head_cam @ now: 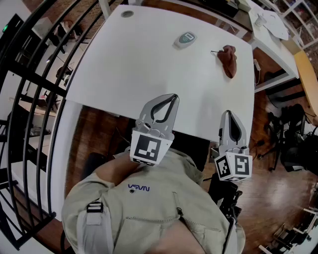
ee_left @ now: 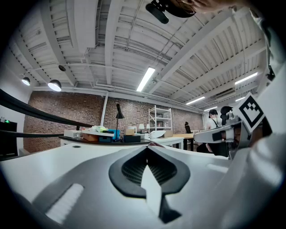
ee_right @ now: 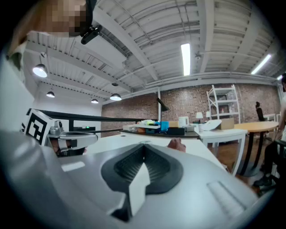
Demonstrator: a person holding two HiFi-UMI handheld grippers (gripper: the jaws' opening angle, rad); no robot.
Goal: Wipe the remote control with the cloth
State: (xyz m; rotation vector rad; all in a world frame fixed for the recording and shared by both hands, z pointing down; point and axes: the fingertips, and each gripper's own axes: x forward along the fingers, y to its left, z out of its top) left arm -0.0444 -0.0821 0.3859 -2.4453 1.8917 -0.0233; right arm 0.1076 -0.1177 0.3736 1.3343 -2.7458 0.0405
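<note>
On the white table (head_cam: 149, 69) a grey-white remote control (head_cam: 186, 39) lies near the far edge. To its right, apart from it, lies a crumpled reddish-brown cloth (head_cam: 229, 60), also visible past the jaws in the right gripper view as the cloth (ee_right: 178, 144). My left gripper (head_cam: 174, 96) hovers at the table's near edge with its jaws shut and nothing between them. My right gripper (head_cam: 227, 112) is beside it, just off the near edge, also shut and empty. Both point level toward the table, well short of remote and cloth, as the left gripper (ee_left: 148, 146) and right gripper (ee_right: 144, 145) show.
A black curved railing (head_cam: 30, 99) runs along the left side. The table has a round cable hole (head_cam: 127, 14) at its far left. Another white desk with papers (head_cam: 271, 22) and a dark office chair (head_cam: 293, 144) stand to the right on the wooden floor.
</note>
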